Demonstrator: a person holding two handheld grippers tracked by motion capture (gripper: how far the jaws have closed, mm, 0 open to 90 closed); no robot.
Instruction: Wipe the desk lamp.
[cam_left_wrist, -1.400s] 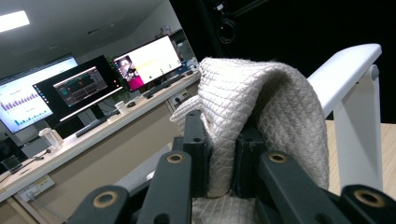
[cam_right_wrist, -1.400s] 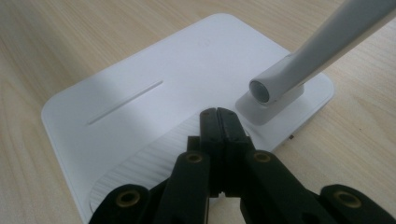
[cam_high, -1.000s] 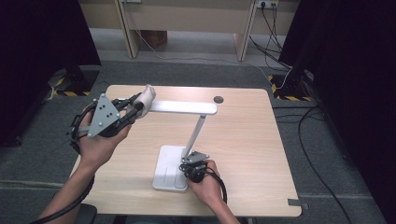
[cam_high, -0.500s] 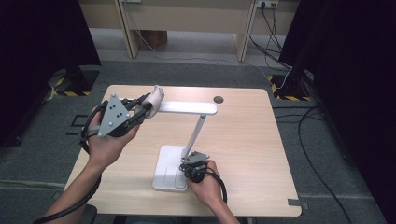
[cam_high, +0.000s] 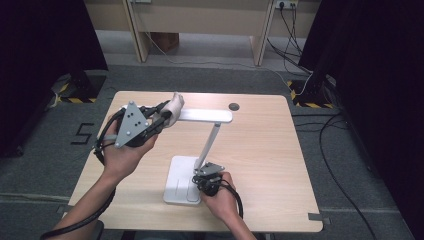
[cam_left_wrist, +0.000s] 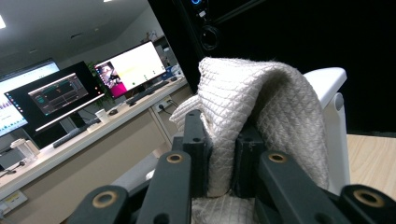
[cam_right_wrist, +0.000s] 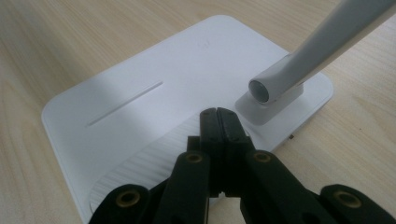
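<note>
A white desk lamp stands on the wooden table, with a flat base, a slanted stem and a long head. My left gripper is shut on a cream quilted cloth, held against the left end of the head. In the left gripper view the cloth bulges up between the jaws of the left gripper, with the lamp head just behind. My right gripper is shut, with its tips resting on the base beside the stem's foot.
A small dark round grommet sits in the tabletop behind the lamp head. Cables run over the grey floor to the right. Desks with lit monitors stand beyond the table in the left gripper view.
My left gripper has carried the cloth to the right, along the lamp head's left end. The right gripper has stayed on the base.
</note>
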